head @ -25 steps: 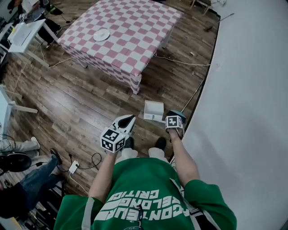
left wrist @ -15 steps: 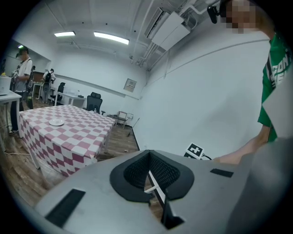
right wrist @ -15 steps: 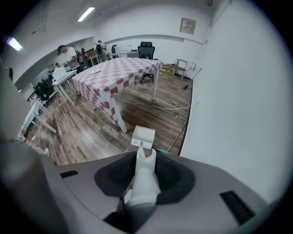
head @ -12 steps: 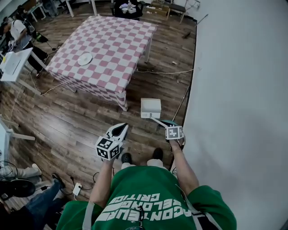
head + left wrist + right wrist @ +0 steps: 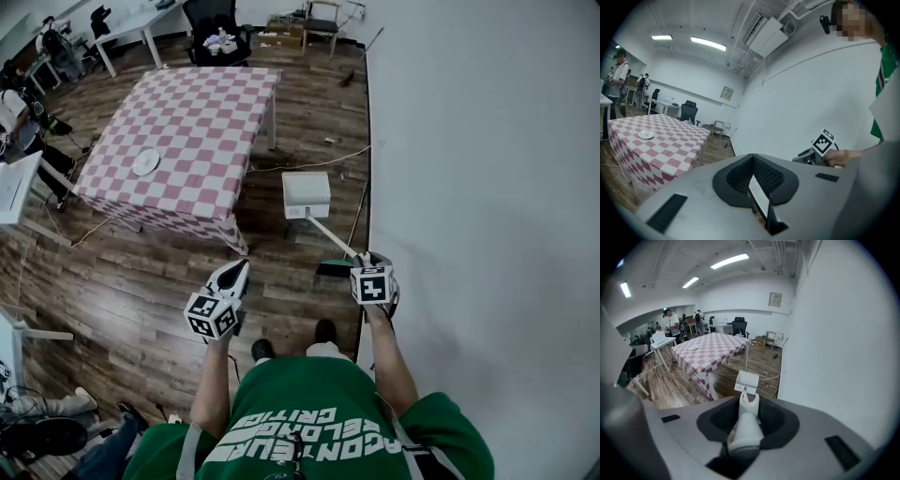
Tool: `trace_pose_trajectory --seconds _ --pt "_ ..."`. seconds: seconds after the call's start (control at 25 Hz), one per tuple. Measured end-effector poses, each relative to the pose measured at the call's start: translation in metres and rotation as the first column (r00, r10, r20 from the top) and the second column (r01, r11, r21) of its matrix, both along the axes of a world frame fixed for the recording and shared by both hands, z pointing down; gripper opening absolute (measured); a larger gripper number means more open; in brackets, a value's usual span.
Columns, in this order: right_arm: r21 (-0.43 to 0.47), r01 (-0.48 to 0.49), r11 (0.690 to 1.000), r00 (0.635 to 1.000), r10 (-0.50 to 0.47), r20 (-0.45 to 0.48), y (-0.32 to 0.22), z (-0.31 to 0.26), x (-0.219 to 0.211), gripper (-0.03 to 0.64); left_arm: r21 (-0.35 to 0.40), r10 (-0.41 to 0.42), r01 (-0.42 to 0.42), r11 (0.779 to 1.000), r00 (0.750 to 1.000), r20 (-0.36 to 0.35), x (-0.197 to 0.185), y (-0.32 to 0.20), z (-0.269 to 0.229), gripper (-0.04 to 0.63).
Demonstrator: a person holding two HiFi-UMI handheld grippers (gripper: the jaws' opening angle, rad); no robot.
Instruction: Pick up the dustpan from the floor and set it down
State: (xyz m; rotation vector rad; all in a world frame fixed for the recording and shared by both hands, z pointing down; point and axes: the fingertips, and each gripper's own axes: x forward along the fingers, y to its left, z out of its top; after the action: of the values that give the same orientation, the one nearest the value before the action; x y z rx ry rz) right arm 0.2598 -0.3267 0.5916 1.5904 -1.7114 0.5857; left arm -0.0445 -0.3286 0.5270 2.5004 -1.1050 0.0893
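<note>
Right gripper [image 5: 366, 262] of mine clamps the dustpan [image 5: 307, 194] by its handle [image 5: 332, 239], pan at eleven o'clock; my left gripper [image 5: 234, 272] is pinched together, empty.

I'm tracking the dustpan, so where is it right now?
In the head view the dustpan is right of centre, between the checkered table and the white wall, its long handle clamped in the right gripper.

The dustpan [image 5: 307, 194] looks smooth plastic, the floor [image 5: 159, 262] glossy wood, the tablecloth [image 5: 197, 131] cloth.
</note>
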Motion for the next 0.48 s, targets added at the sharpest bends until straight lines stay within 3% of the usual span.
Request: trace_pose_trajectory --seconds 0.48 --pt "0.232 -0.060 0.971 0.998 0.064 -0.012 0.016 -0.116 0.039 0.123 0.066 0.039 -0.040 0.997 0.999 0.028 0.032 -0.024 -0.028 0.003"
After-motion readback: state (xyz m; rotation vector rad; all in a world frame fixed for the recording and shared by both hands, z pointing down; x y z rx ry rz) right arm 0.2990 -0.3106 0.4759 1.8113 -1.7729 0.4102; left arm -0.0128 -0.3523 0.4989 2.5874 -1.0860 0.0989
